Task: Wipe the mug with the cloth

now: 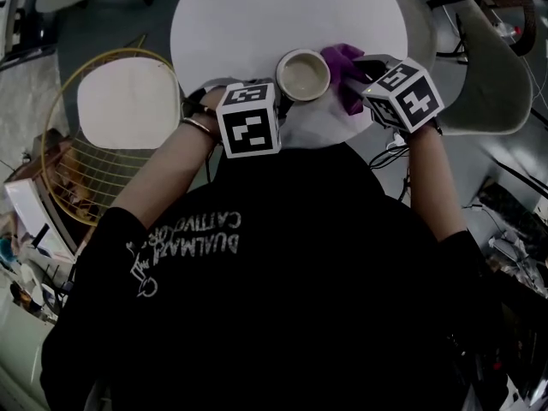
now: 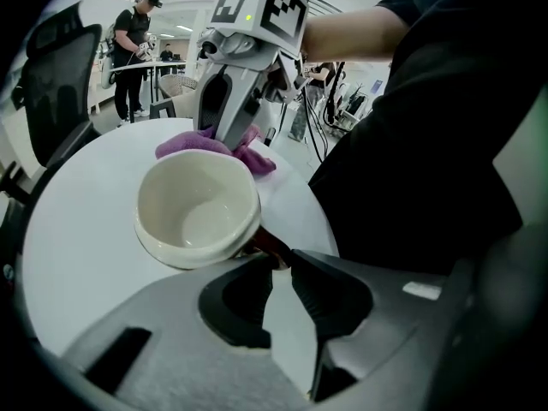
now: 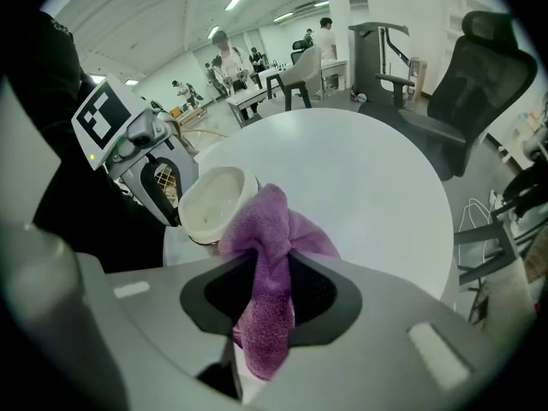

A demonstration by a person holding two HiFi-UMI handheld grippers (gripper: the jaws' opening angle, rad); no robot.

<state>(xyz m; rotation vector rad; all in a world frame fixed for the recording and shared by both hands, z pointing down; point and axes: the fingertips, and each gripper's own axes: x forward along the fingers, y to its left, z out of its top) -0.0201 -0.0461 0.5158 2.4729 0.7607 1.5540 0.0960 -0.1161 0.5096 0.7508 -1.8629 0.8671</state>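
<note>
A cream mug (image 1: 303, 74) stands upright near the front edge of the round white table (image 1: 257, 15). My left gripper (image 1: 278, 101) is at the mug's near-left side. In the left gripper view its jaws (image 2: 282, 259) are shut on the mug's dark handle (image 2: 271, 245), with the empty mug (image 2: 197, 208) just ahead. My right gripper (image 1: 360, 71) is shut on a purple cloth (image 1: 342, 67). The cloth (image 3: 270, 264) hangs bunched between the jaws and lies against the mug's (image 3: 212, 199) right side.
A wire-framed chair with a white seat (image 1: 128, 101) stands left of the table. A grey chair (image 1: 497, 75) is at the right, and a black office chair (image 3: 479, 67) stands beyond the table. People stand far off in the room.
</note>
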